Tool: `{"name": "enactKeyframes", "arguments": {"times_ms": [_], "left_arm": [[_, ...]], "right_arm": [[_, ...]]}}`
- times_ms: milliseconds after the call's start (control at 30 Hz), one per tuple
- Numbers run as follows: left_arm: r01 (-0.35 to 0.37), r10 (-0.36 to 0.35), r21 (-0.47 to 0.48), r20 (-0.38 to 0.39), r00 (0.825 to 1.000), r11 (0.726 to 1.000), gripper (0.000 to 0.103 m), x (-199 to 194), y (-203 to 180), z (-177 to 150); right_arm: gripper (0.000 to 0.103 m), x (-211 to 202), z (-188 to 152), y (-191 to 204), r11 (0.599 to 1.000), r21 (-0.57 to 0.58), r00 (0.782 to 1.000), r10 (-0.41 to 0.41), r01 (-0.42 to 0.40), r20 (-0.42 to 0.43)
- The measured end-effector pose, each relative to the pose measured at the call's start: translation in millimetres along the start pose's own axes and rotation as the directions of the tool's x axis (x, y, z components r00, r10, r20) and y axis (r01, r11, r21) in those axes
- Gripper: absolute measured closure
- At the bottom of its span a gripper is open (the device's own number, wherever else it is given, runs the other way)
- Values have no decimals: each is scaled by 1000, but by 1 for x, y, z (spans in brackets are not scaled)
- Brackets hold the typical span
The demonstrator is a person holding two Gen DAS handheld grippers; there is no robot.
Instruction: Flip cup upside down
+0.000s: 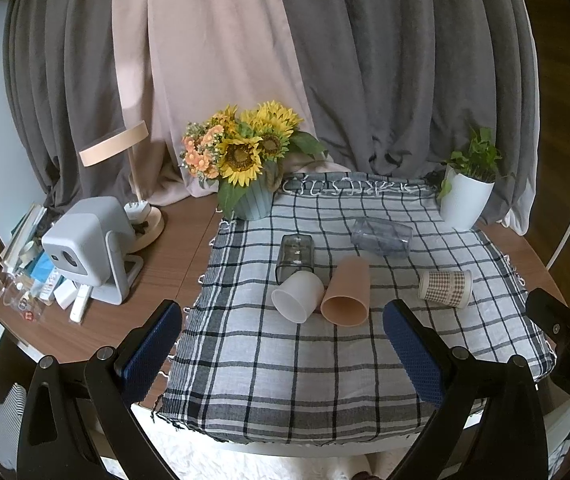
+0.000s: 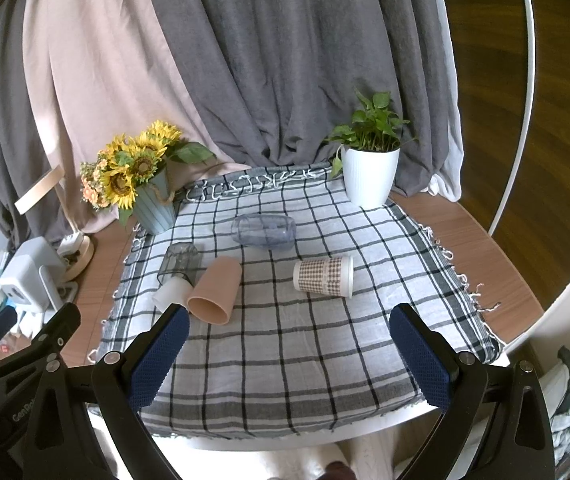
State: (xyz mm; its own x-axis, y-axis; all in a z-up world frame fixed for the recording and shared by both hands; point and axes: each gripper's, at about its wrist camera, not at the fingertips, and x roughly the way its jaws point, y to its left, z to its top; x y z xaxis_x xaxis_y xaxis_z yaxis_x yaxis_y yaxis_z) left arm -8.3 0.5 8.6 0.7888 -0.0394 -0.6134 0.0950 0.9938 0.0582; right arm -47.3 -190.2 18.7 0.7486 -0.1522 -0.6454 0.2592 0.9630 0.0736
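- Near the front edge of the checked cloth, the left gripper is hovering with its blue fingers spread wide apart, holding nothing and touching nothing.
- Beside it, the right gripper is also hanging over the near side of the cloth, its blue pads wide apart and gripping nothing.
- Both grippers are pointing forward and a bit down at the cups.
- Five cups are lying on their sides on the cloth, well ahead of the fingers.
- A white cup is touching a tan cup, and a dark see-through cup is lying just behind the white one.
- A checked paper cup is lying alone to the right.
- A clear cup is lying farther back.
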Motion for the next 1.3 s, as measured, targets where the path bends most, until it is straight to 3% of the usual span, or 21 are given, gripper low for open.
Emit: {"name": "enactKeyframes", "arguments": {"times_ms": [367,700,967,1300], "left_arm": [[-5,5,-10,-11,1000,1000,0,3,-7,-2],[-33,31,-34,-48,998,999,0,22,-22,16],[-53,44,-84,-113,993,995,0,50,-33,30],[-165,136,-149,-186,973,975,0,99,-54,45]], "right_arm": [[2,3,2,-1,1000,-2,1000,1,-1,0],[2,19,4,-12,999,-21,999,30,-31,-19],[2,56,32,-19,996,-44,993,72,-76,-90],[2,121,65,-24,979,-125,970,130,-158,-205]]}}
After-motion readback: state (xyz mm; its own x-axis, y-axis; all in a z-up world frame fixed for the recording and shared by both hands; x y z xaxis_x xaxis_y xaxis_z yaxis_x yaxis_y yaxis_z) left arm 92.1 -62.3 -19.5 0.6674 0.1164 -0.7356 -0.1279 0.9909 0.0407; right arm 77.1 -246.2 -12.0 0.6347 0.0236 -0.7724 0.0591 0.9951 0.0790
